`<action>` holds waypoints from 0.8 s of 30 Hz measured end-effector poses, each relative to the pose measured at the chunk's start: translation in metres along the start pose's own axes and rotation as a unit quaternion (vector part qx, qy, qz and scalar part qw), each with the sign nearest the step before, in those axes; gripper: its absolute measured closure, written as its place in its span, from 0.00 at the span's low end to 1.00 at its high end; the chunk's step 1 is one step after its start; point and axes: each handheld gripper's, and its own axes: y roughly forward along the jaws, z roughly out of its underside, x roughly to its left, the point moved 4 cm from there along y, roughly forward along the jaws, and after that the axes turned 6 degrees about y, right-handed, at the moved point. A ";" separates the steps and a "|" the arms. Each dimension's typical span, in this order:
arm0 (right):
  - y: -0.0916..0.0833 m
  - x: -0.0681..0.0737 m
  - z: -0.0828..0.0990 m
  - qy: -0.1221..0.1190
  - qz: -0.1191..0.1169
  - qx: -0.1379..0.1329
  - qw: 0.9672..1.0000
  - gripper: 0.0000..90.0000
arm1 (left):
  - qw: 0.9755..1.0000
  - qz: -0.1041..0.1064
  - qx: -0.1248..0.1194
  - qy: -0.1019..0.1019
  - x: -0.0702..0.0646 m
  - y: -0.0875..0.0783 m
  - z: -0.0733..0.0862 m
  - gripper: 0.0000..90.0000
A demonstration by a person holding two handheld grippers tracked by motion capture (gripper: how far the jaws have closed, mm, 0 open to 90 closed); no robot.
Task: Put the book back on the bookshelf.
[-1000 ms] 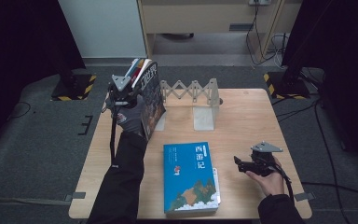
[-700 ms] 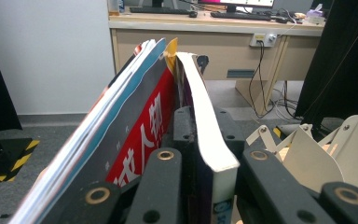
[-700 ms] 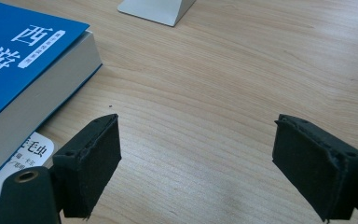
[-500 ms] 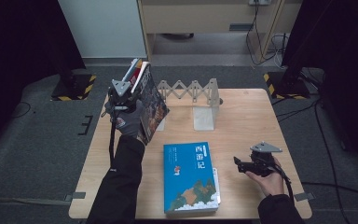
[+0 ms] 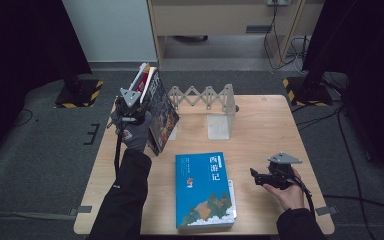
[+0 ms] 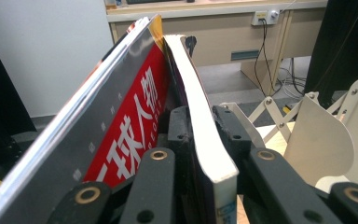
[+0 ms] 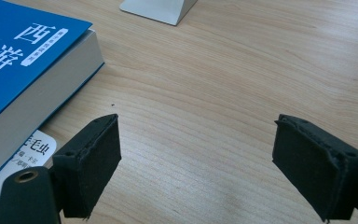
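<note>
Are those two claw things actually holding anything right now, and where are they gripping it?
The left gripper straddles a book at its page edge, jaws just easing open. The right gripper holds nothing; it is open over the table.

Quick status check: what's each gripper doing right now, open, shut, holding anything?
Left gripper: jaws just easing open, pads still against the thick book standing in the rack.
Right gripper: open, holding nothing, over bare table.

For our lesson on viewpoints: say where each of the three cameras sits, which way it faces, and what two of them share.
High view: above the table, looking forward and down; both forearms enter from below.
Left gripper view: on the left claw, looking along its jaws, which have just been opening around an upright book beside a red magazine.
Right gripper view: on the right claw, open above the tabletop.
Shared: the blue book, in the high and right gripper views.
</note>
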 end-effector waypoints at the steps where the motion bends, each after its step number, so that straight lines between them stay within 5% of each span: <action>1: 0.000 0.000 0.000 0.000 0.000 0.000 1.000 0.17 | 1.000 0.000 0.000 0.002 0.000 -0.001 0.001 0.86; 24: 0.002 0.001 0.001 -0.004 0.001 0.003 1.000 0.17 | 1.000 -0.012 -0.006 0.012 0.005 -0.013 0.007 0.82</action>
